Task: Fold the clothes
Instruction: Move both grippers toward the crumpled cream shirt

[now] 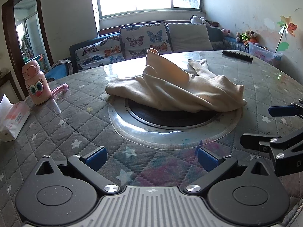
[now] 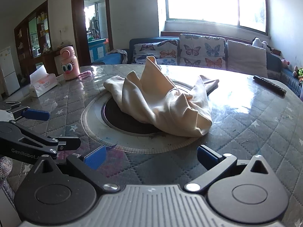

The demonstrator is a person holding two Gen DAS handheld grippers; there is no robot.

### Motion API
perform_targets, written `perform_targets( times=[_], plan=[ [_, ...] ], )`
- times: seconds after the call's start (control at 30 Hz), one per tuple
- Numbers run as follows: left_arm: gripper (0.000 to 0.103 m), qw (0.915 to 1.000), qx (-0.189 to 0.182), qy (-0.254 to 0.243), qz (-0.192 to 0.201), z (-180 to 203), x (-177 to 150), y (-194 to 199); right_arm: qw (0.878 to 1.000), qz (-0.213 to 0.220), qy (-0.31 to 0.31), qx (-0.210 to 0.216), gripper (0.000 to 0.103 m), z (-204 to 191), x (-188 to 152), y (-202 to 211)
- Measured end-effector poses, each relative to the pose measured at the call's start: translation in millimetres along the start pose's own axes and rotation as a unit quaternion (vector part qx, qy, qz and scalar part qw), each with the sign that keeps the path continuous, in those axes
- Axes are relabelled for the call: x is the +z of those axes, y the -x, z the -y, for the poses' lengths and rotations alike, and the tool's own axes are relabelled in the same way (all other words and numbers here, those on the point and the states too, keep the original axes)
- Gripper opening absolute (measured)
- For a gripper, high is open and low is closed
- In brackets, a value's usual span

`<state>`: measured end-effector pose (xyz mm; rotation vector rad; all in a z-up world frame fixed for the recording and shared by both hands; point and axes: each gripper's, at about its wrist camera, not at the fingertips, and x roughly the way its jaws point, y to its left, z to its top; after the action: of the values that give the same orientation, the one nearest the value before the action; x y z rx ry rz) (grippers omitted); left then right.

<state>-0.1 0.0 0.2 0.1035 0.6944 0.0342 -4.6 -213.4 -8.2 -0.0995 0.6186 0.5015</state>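
Left wrist view. The left gripper (image 1: 151, 156) hangs over the near edge of the surface (image 1: 75, 124), jaws spread wide and empty. The cream garment (image 1: 176, 87) lies crumpled straight ahead at the centre of the surface, partly over a dark round inset (image 1: 151, 115), well apart from the fingertips. Its long axis runs roughly crosswise to the gripper, from left to right. The right gripper (image 1: 265, 124) shows at the right edge, also wide and empty. A pink bottle (image 1: 37, 83) and a tissue pack (image 1: 11, 121) stand toward the left edge.

Right wrist view. The right gripper (image 2: 151, 157) points at the same garment (image 2: 162, 102), which here lies ahead and slightly right, one fold standing up. The right-hand end of the heap appears nearer this gripper, the left-hand end nearer the left gripper (image 2: 53, 128); neither touches cloth. Folding has evidently not begun.
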Motion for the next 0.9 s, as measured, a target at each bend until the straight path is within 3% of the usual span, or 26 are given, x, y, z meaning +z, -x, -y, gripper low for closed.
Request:
perform_targets(
  times=[0.9],
  plan=[
    [0.103,0.9998,-0.006,-0.018,0.002,11.0,16.6,-6.1,1.0,-0.011,-0.003,-0.009,0.103,3.1,0.4,0.8]
  ],
)
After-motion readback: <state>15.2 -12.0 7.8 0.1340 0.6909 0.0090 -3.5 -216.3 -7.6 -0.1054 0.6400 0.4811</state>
